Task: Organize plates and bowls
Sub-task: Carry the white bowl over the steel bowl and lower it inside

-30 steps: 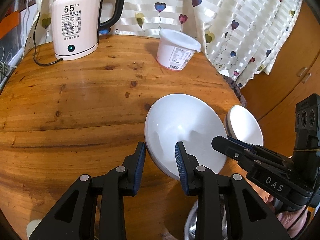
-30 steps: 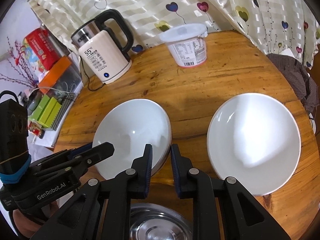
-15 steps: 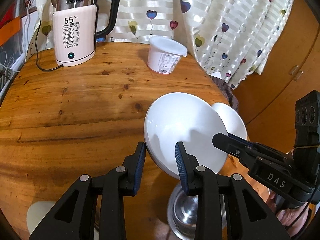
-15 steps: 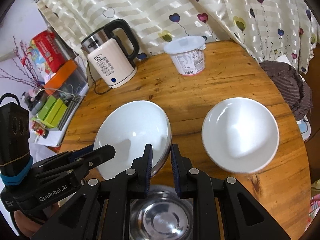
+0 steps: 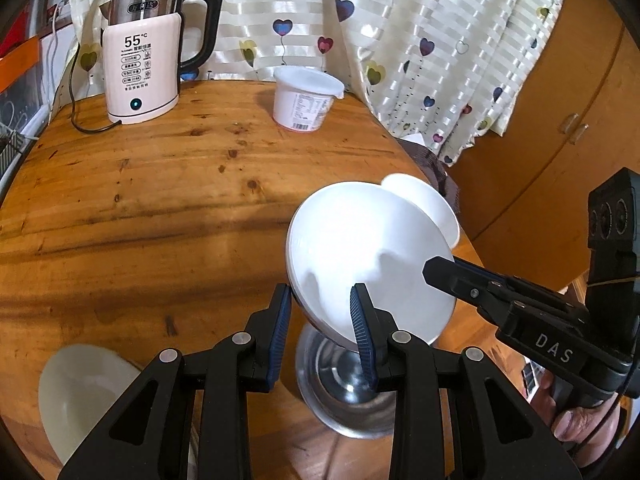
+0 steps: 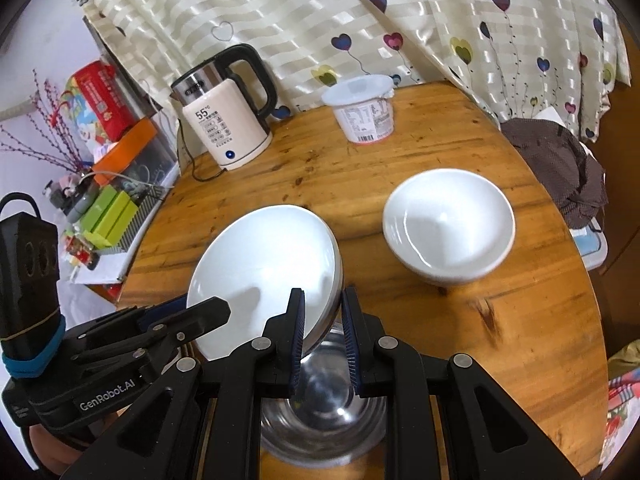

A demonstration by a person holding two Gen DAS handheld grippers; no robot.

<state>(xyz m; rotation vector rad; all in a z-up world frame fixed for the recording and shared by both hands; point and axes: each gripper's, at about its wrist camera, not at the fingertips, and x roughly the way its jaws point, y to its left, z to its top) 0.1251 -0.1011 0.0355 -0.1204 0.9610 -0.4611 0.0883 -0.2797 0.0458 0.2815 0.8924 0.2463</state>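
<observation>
Both grippers hold one large white bowl (image 5: 368,256) lifted and tilted above the round wooden table (image 5: 160,200). My left gripper (image 5: 322,320) is shut on its left rim. My right gripper (image 6: 322,326) is shut on its right rim (image 6: 276,268). A steel bowl (image 5: 348,388) sits on the table just under the held bowl, also in the right wrist view (image 6: 324,412). A second white bowl (image 6: 448,224) rests on the table to the right. A cream bowl (image 5: 88,392) lies at the near left.
A pink electric kettle (image 5: 140,68) with its cord stands at the back left. A white lidded tub (image 5: 306,100) stands at the back centre. Heart-print curtains (image 6: 360,20) hang behind. A dark cloth (image 6: 560,164) lies off the table's right edge.
Both grippers have risen and pulled back with the white bowl. The steel bowl and the cream bowl have come into view below.
</observation>
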